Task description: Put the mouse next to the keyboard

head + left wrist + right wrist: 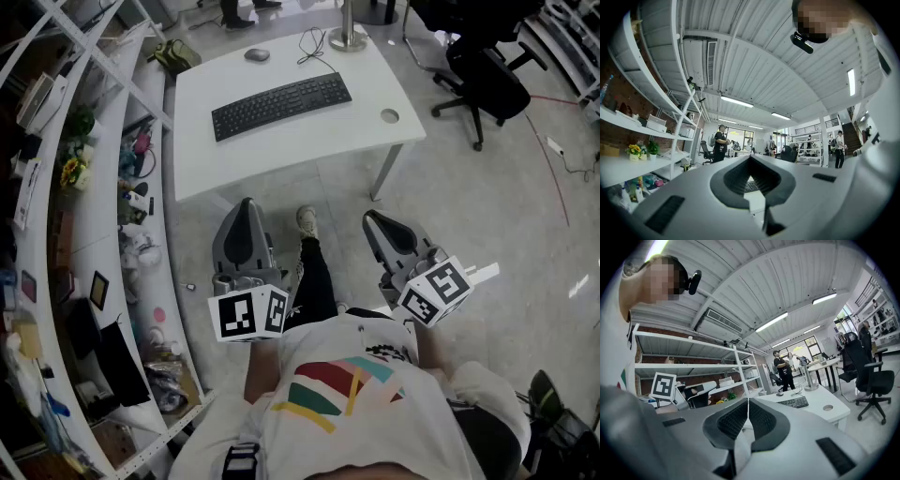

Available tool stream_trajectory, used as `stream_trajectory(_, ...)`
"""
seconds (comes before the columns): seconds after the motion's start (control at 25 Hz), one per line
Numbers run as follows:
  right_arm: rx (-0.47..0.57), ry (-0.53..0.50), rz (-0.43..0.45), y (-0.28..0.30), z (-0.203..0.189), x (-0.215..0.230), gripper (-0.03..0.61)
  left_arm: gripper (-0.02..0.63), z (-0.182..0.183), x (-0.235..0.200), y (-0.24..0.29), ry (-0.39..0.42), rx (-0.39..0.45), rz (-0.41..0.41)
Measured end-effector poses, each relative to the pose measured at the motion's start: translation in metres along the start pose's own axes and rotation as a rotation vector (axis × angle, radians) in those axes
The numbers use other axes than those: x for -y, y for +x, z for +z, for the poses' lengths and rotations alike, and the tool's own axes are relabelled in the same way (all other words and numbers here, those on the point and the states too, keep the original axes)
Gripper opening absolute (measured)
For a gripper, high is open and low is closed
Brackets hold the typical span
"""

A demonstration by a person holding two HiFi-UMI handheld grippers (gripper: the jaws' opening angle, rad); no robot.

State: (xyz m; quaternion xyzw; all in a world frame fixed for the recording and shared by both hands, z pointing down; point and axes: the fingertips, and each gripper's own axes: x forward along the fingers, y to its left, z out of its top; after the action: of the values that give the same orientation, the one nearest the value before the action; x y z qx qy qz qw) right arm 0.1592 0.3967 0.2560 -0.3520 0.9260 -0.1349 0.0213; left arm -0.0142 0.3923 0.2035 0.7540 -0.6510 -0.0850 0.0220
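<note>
A white table (281, 155) is seen ahead on pale floor tiles, and a round hole (389, 116) is cut near its right edge. A black cable (314, 45) is looped at the far edge, close to a chrome pole base (348, 39). A black office chair (483, 80) is parked to the right, well apart from the table. The left side is lined with white shelving (112, 202), crowded with small items, and yellow flowers (71, 172) are set on it. An olive bag (176, 54) is left on the floor by the far left corner. Beyond, a person in black (720, 143) is spotted standing under strip lights (736, 101).
</note>
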Motion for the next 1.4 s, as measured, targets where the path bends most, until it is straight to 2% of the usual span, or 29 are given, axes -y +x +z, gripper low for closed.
stream_trajectory(0.2,-0.005,-0.005,-0.041,0.066,0.009,0.053,0.014,0.043,-0.013,-0.028,0.085,0.007,0.0,-0.025)
stream_trajectory(0.36,-0.026,0.004,-0.057,0.131,0.027,0.102,0.014,0.043,-0.004,-0.044,0.168,0.03,0.019,-0.068)
stream_trajectory(0.6,-0.045,-0.029,-0.05,0.273,0.074,0.169,0.014,0.043,-0.002,-0.111,0.309,0.018,0.002,-0.081)
stream_trajectory(0.76,-0.091,-0.035,-0.064,0.356,0.1,0.21,0.014,0.043,-0.003,-0.155,0.387,-0.009,-0.021,-0.059)
stream_trajectory(1.08,-0.184,-0.024,-0.083,0.441,0.079,0.236,0.014,0.043,-0.028,-0.22,0.432,-0.067,-0.071,0.003)
stream_trajectory(1.28,-0.219,-0.033,-0.067,0.471,0.059,0.265,0.014,0.043,-0.062,-0.227,0.458,-0.072,-0.124,0.029)
stream_trajectory(1.4,-0.279,-0.034,-0.02,0.49,0.05,0.274,0.015,0.043,-0.076,-0.23,0.471,-0.079,-0.146,0.046)
